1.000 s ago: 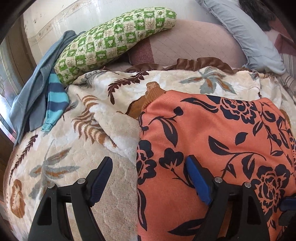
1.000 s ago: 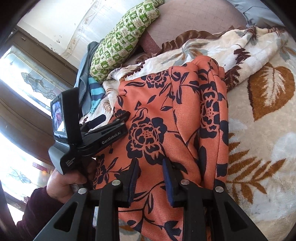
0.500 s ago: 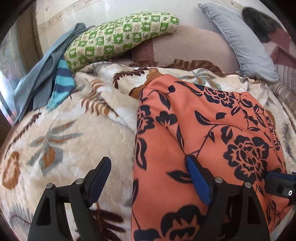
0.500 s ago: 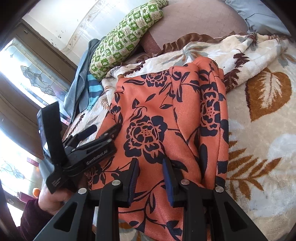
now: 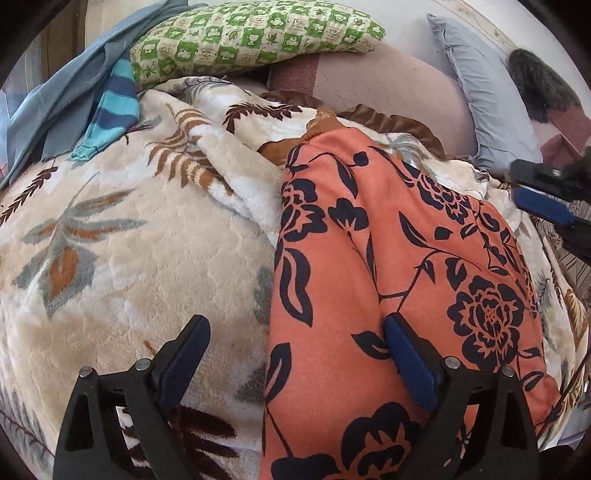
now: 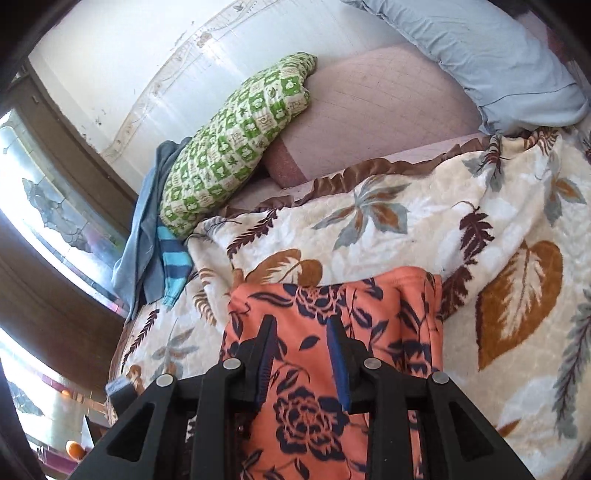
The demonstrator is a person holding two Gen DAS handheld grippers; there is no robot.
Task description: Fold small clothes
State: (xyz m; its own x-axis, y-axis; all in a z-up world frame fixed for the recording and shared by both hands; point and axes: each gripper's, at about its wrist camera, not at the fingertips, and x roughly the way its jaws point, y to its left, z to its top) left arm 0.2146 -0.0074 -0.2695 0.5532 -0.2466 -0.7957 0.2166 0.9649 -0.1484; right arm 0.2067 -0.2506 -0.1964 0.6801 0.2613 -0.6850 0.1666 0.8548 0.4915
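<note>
The orange floral garment lies spread on the leaf-patterned blanket that covers the bed, and everything else is placed from it. Its long left edge runs straight up the left wrist view, with a wide stretch of bare blanket beside it on that side. Past its far end, where a brown ribbed cuff shows, the blanket bunches into folds and ends in a brown ruffled border. Beyond that border are a pinkish cushion, a green checked pillow and a pale blue pillow. Far to the garment's left, at the bed's edge, a striped blue cloth and grey-blue fabric are heaped below a window. To the garment's right, in the right wrist view, more open blanket spreads out.

The left gripper straddles the garment's left edge: one finger over bare blanket, the other over the orange cloth. Its jaws are wide and opening, with the edge between them but not pinched.

The right gripper hovers over the garment's near part, seen also at the right margin of the left wrist view. Its jaws stand narrowly apart, the cloth visible below the gap and nothing clamped.
</note>
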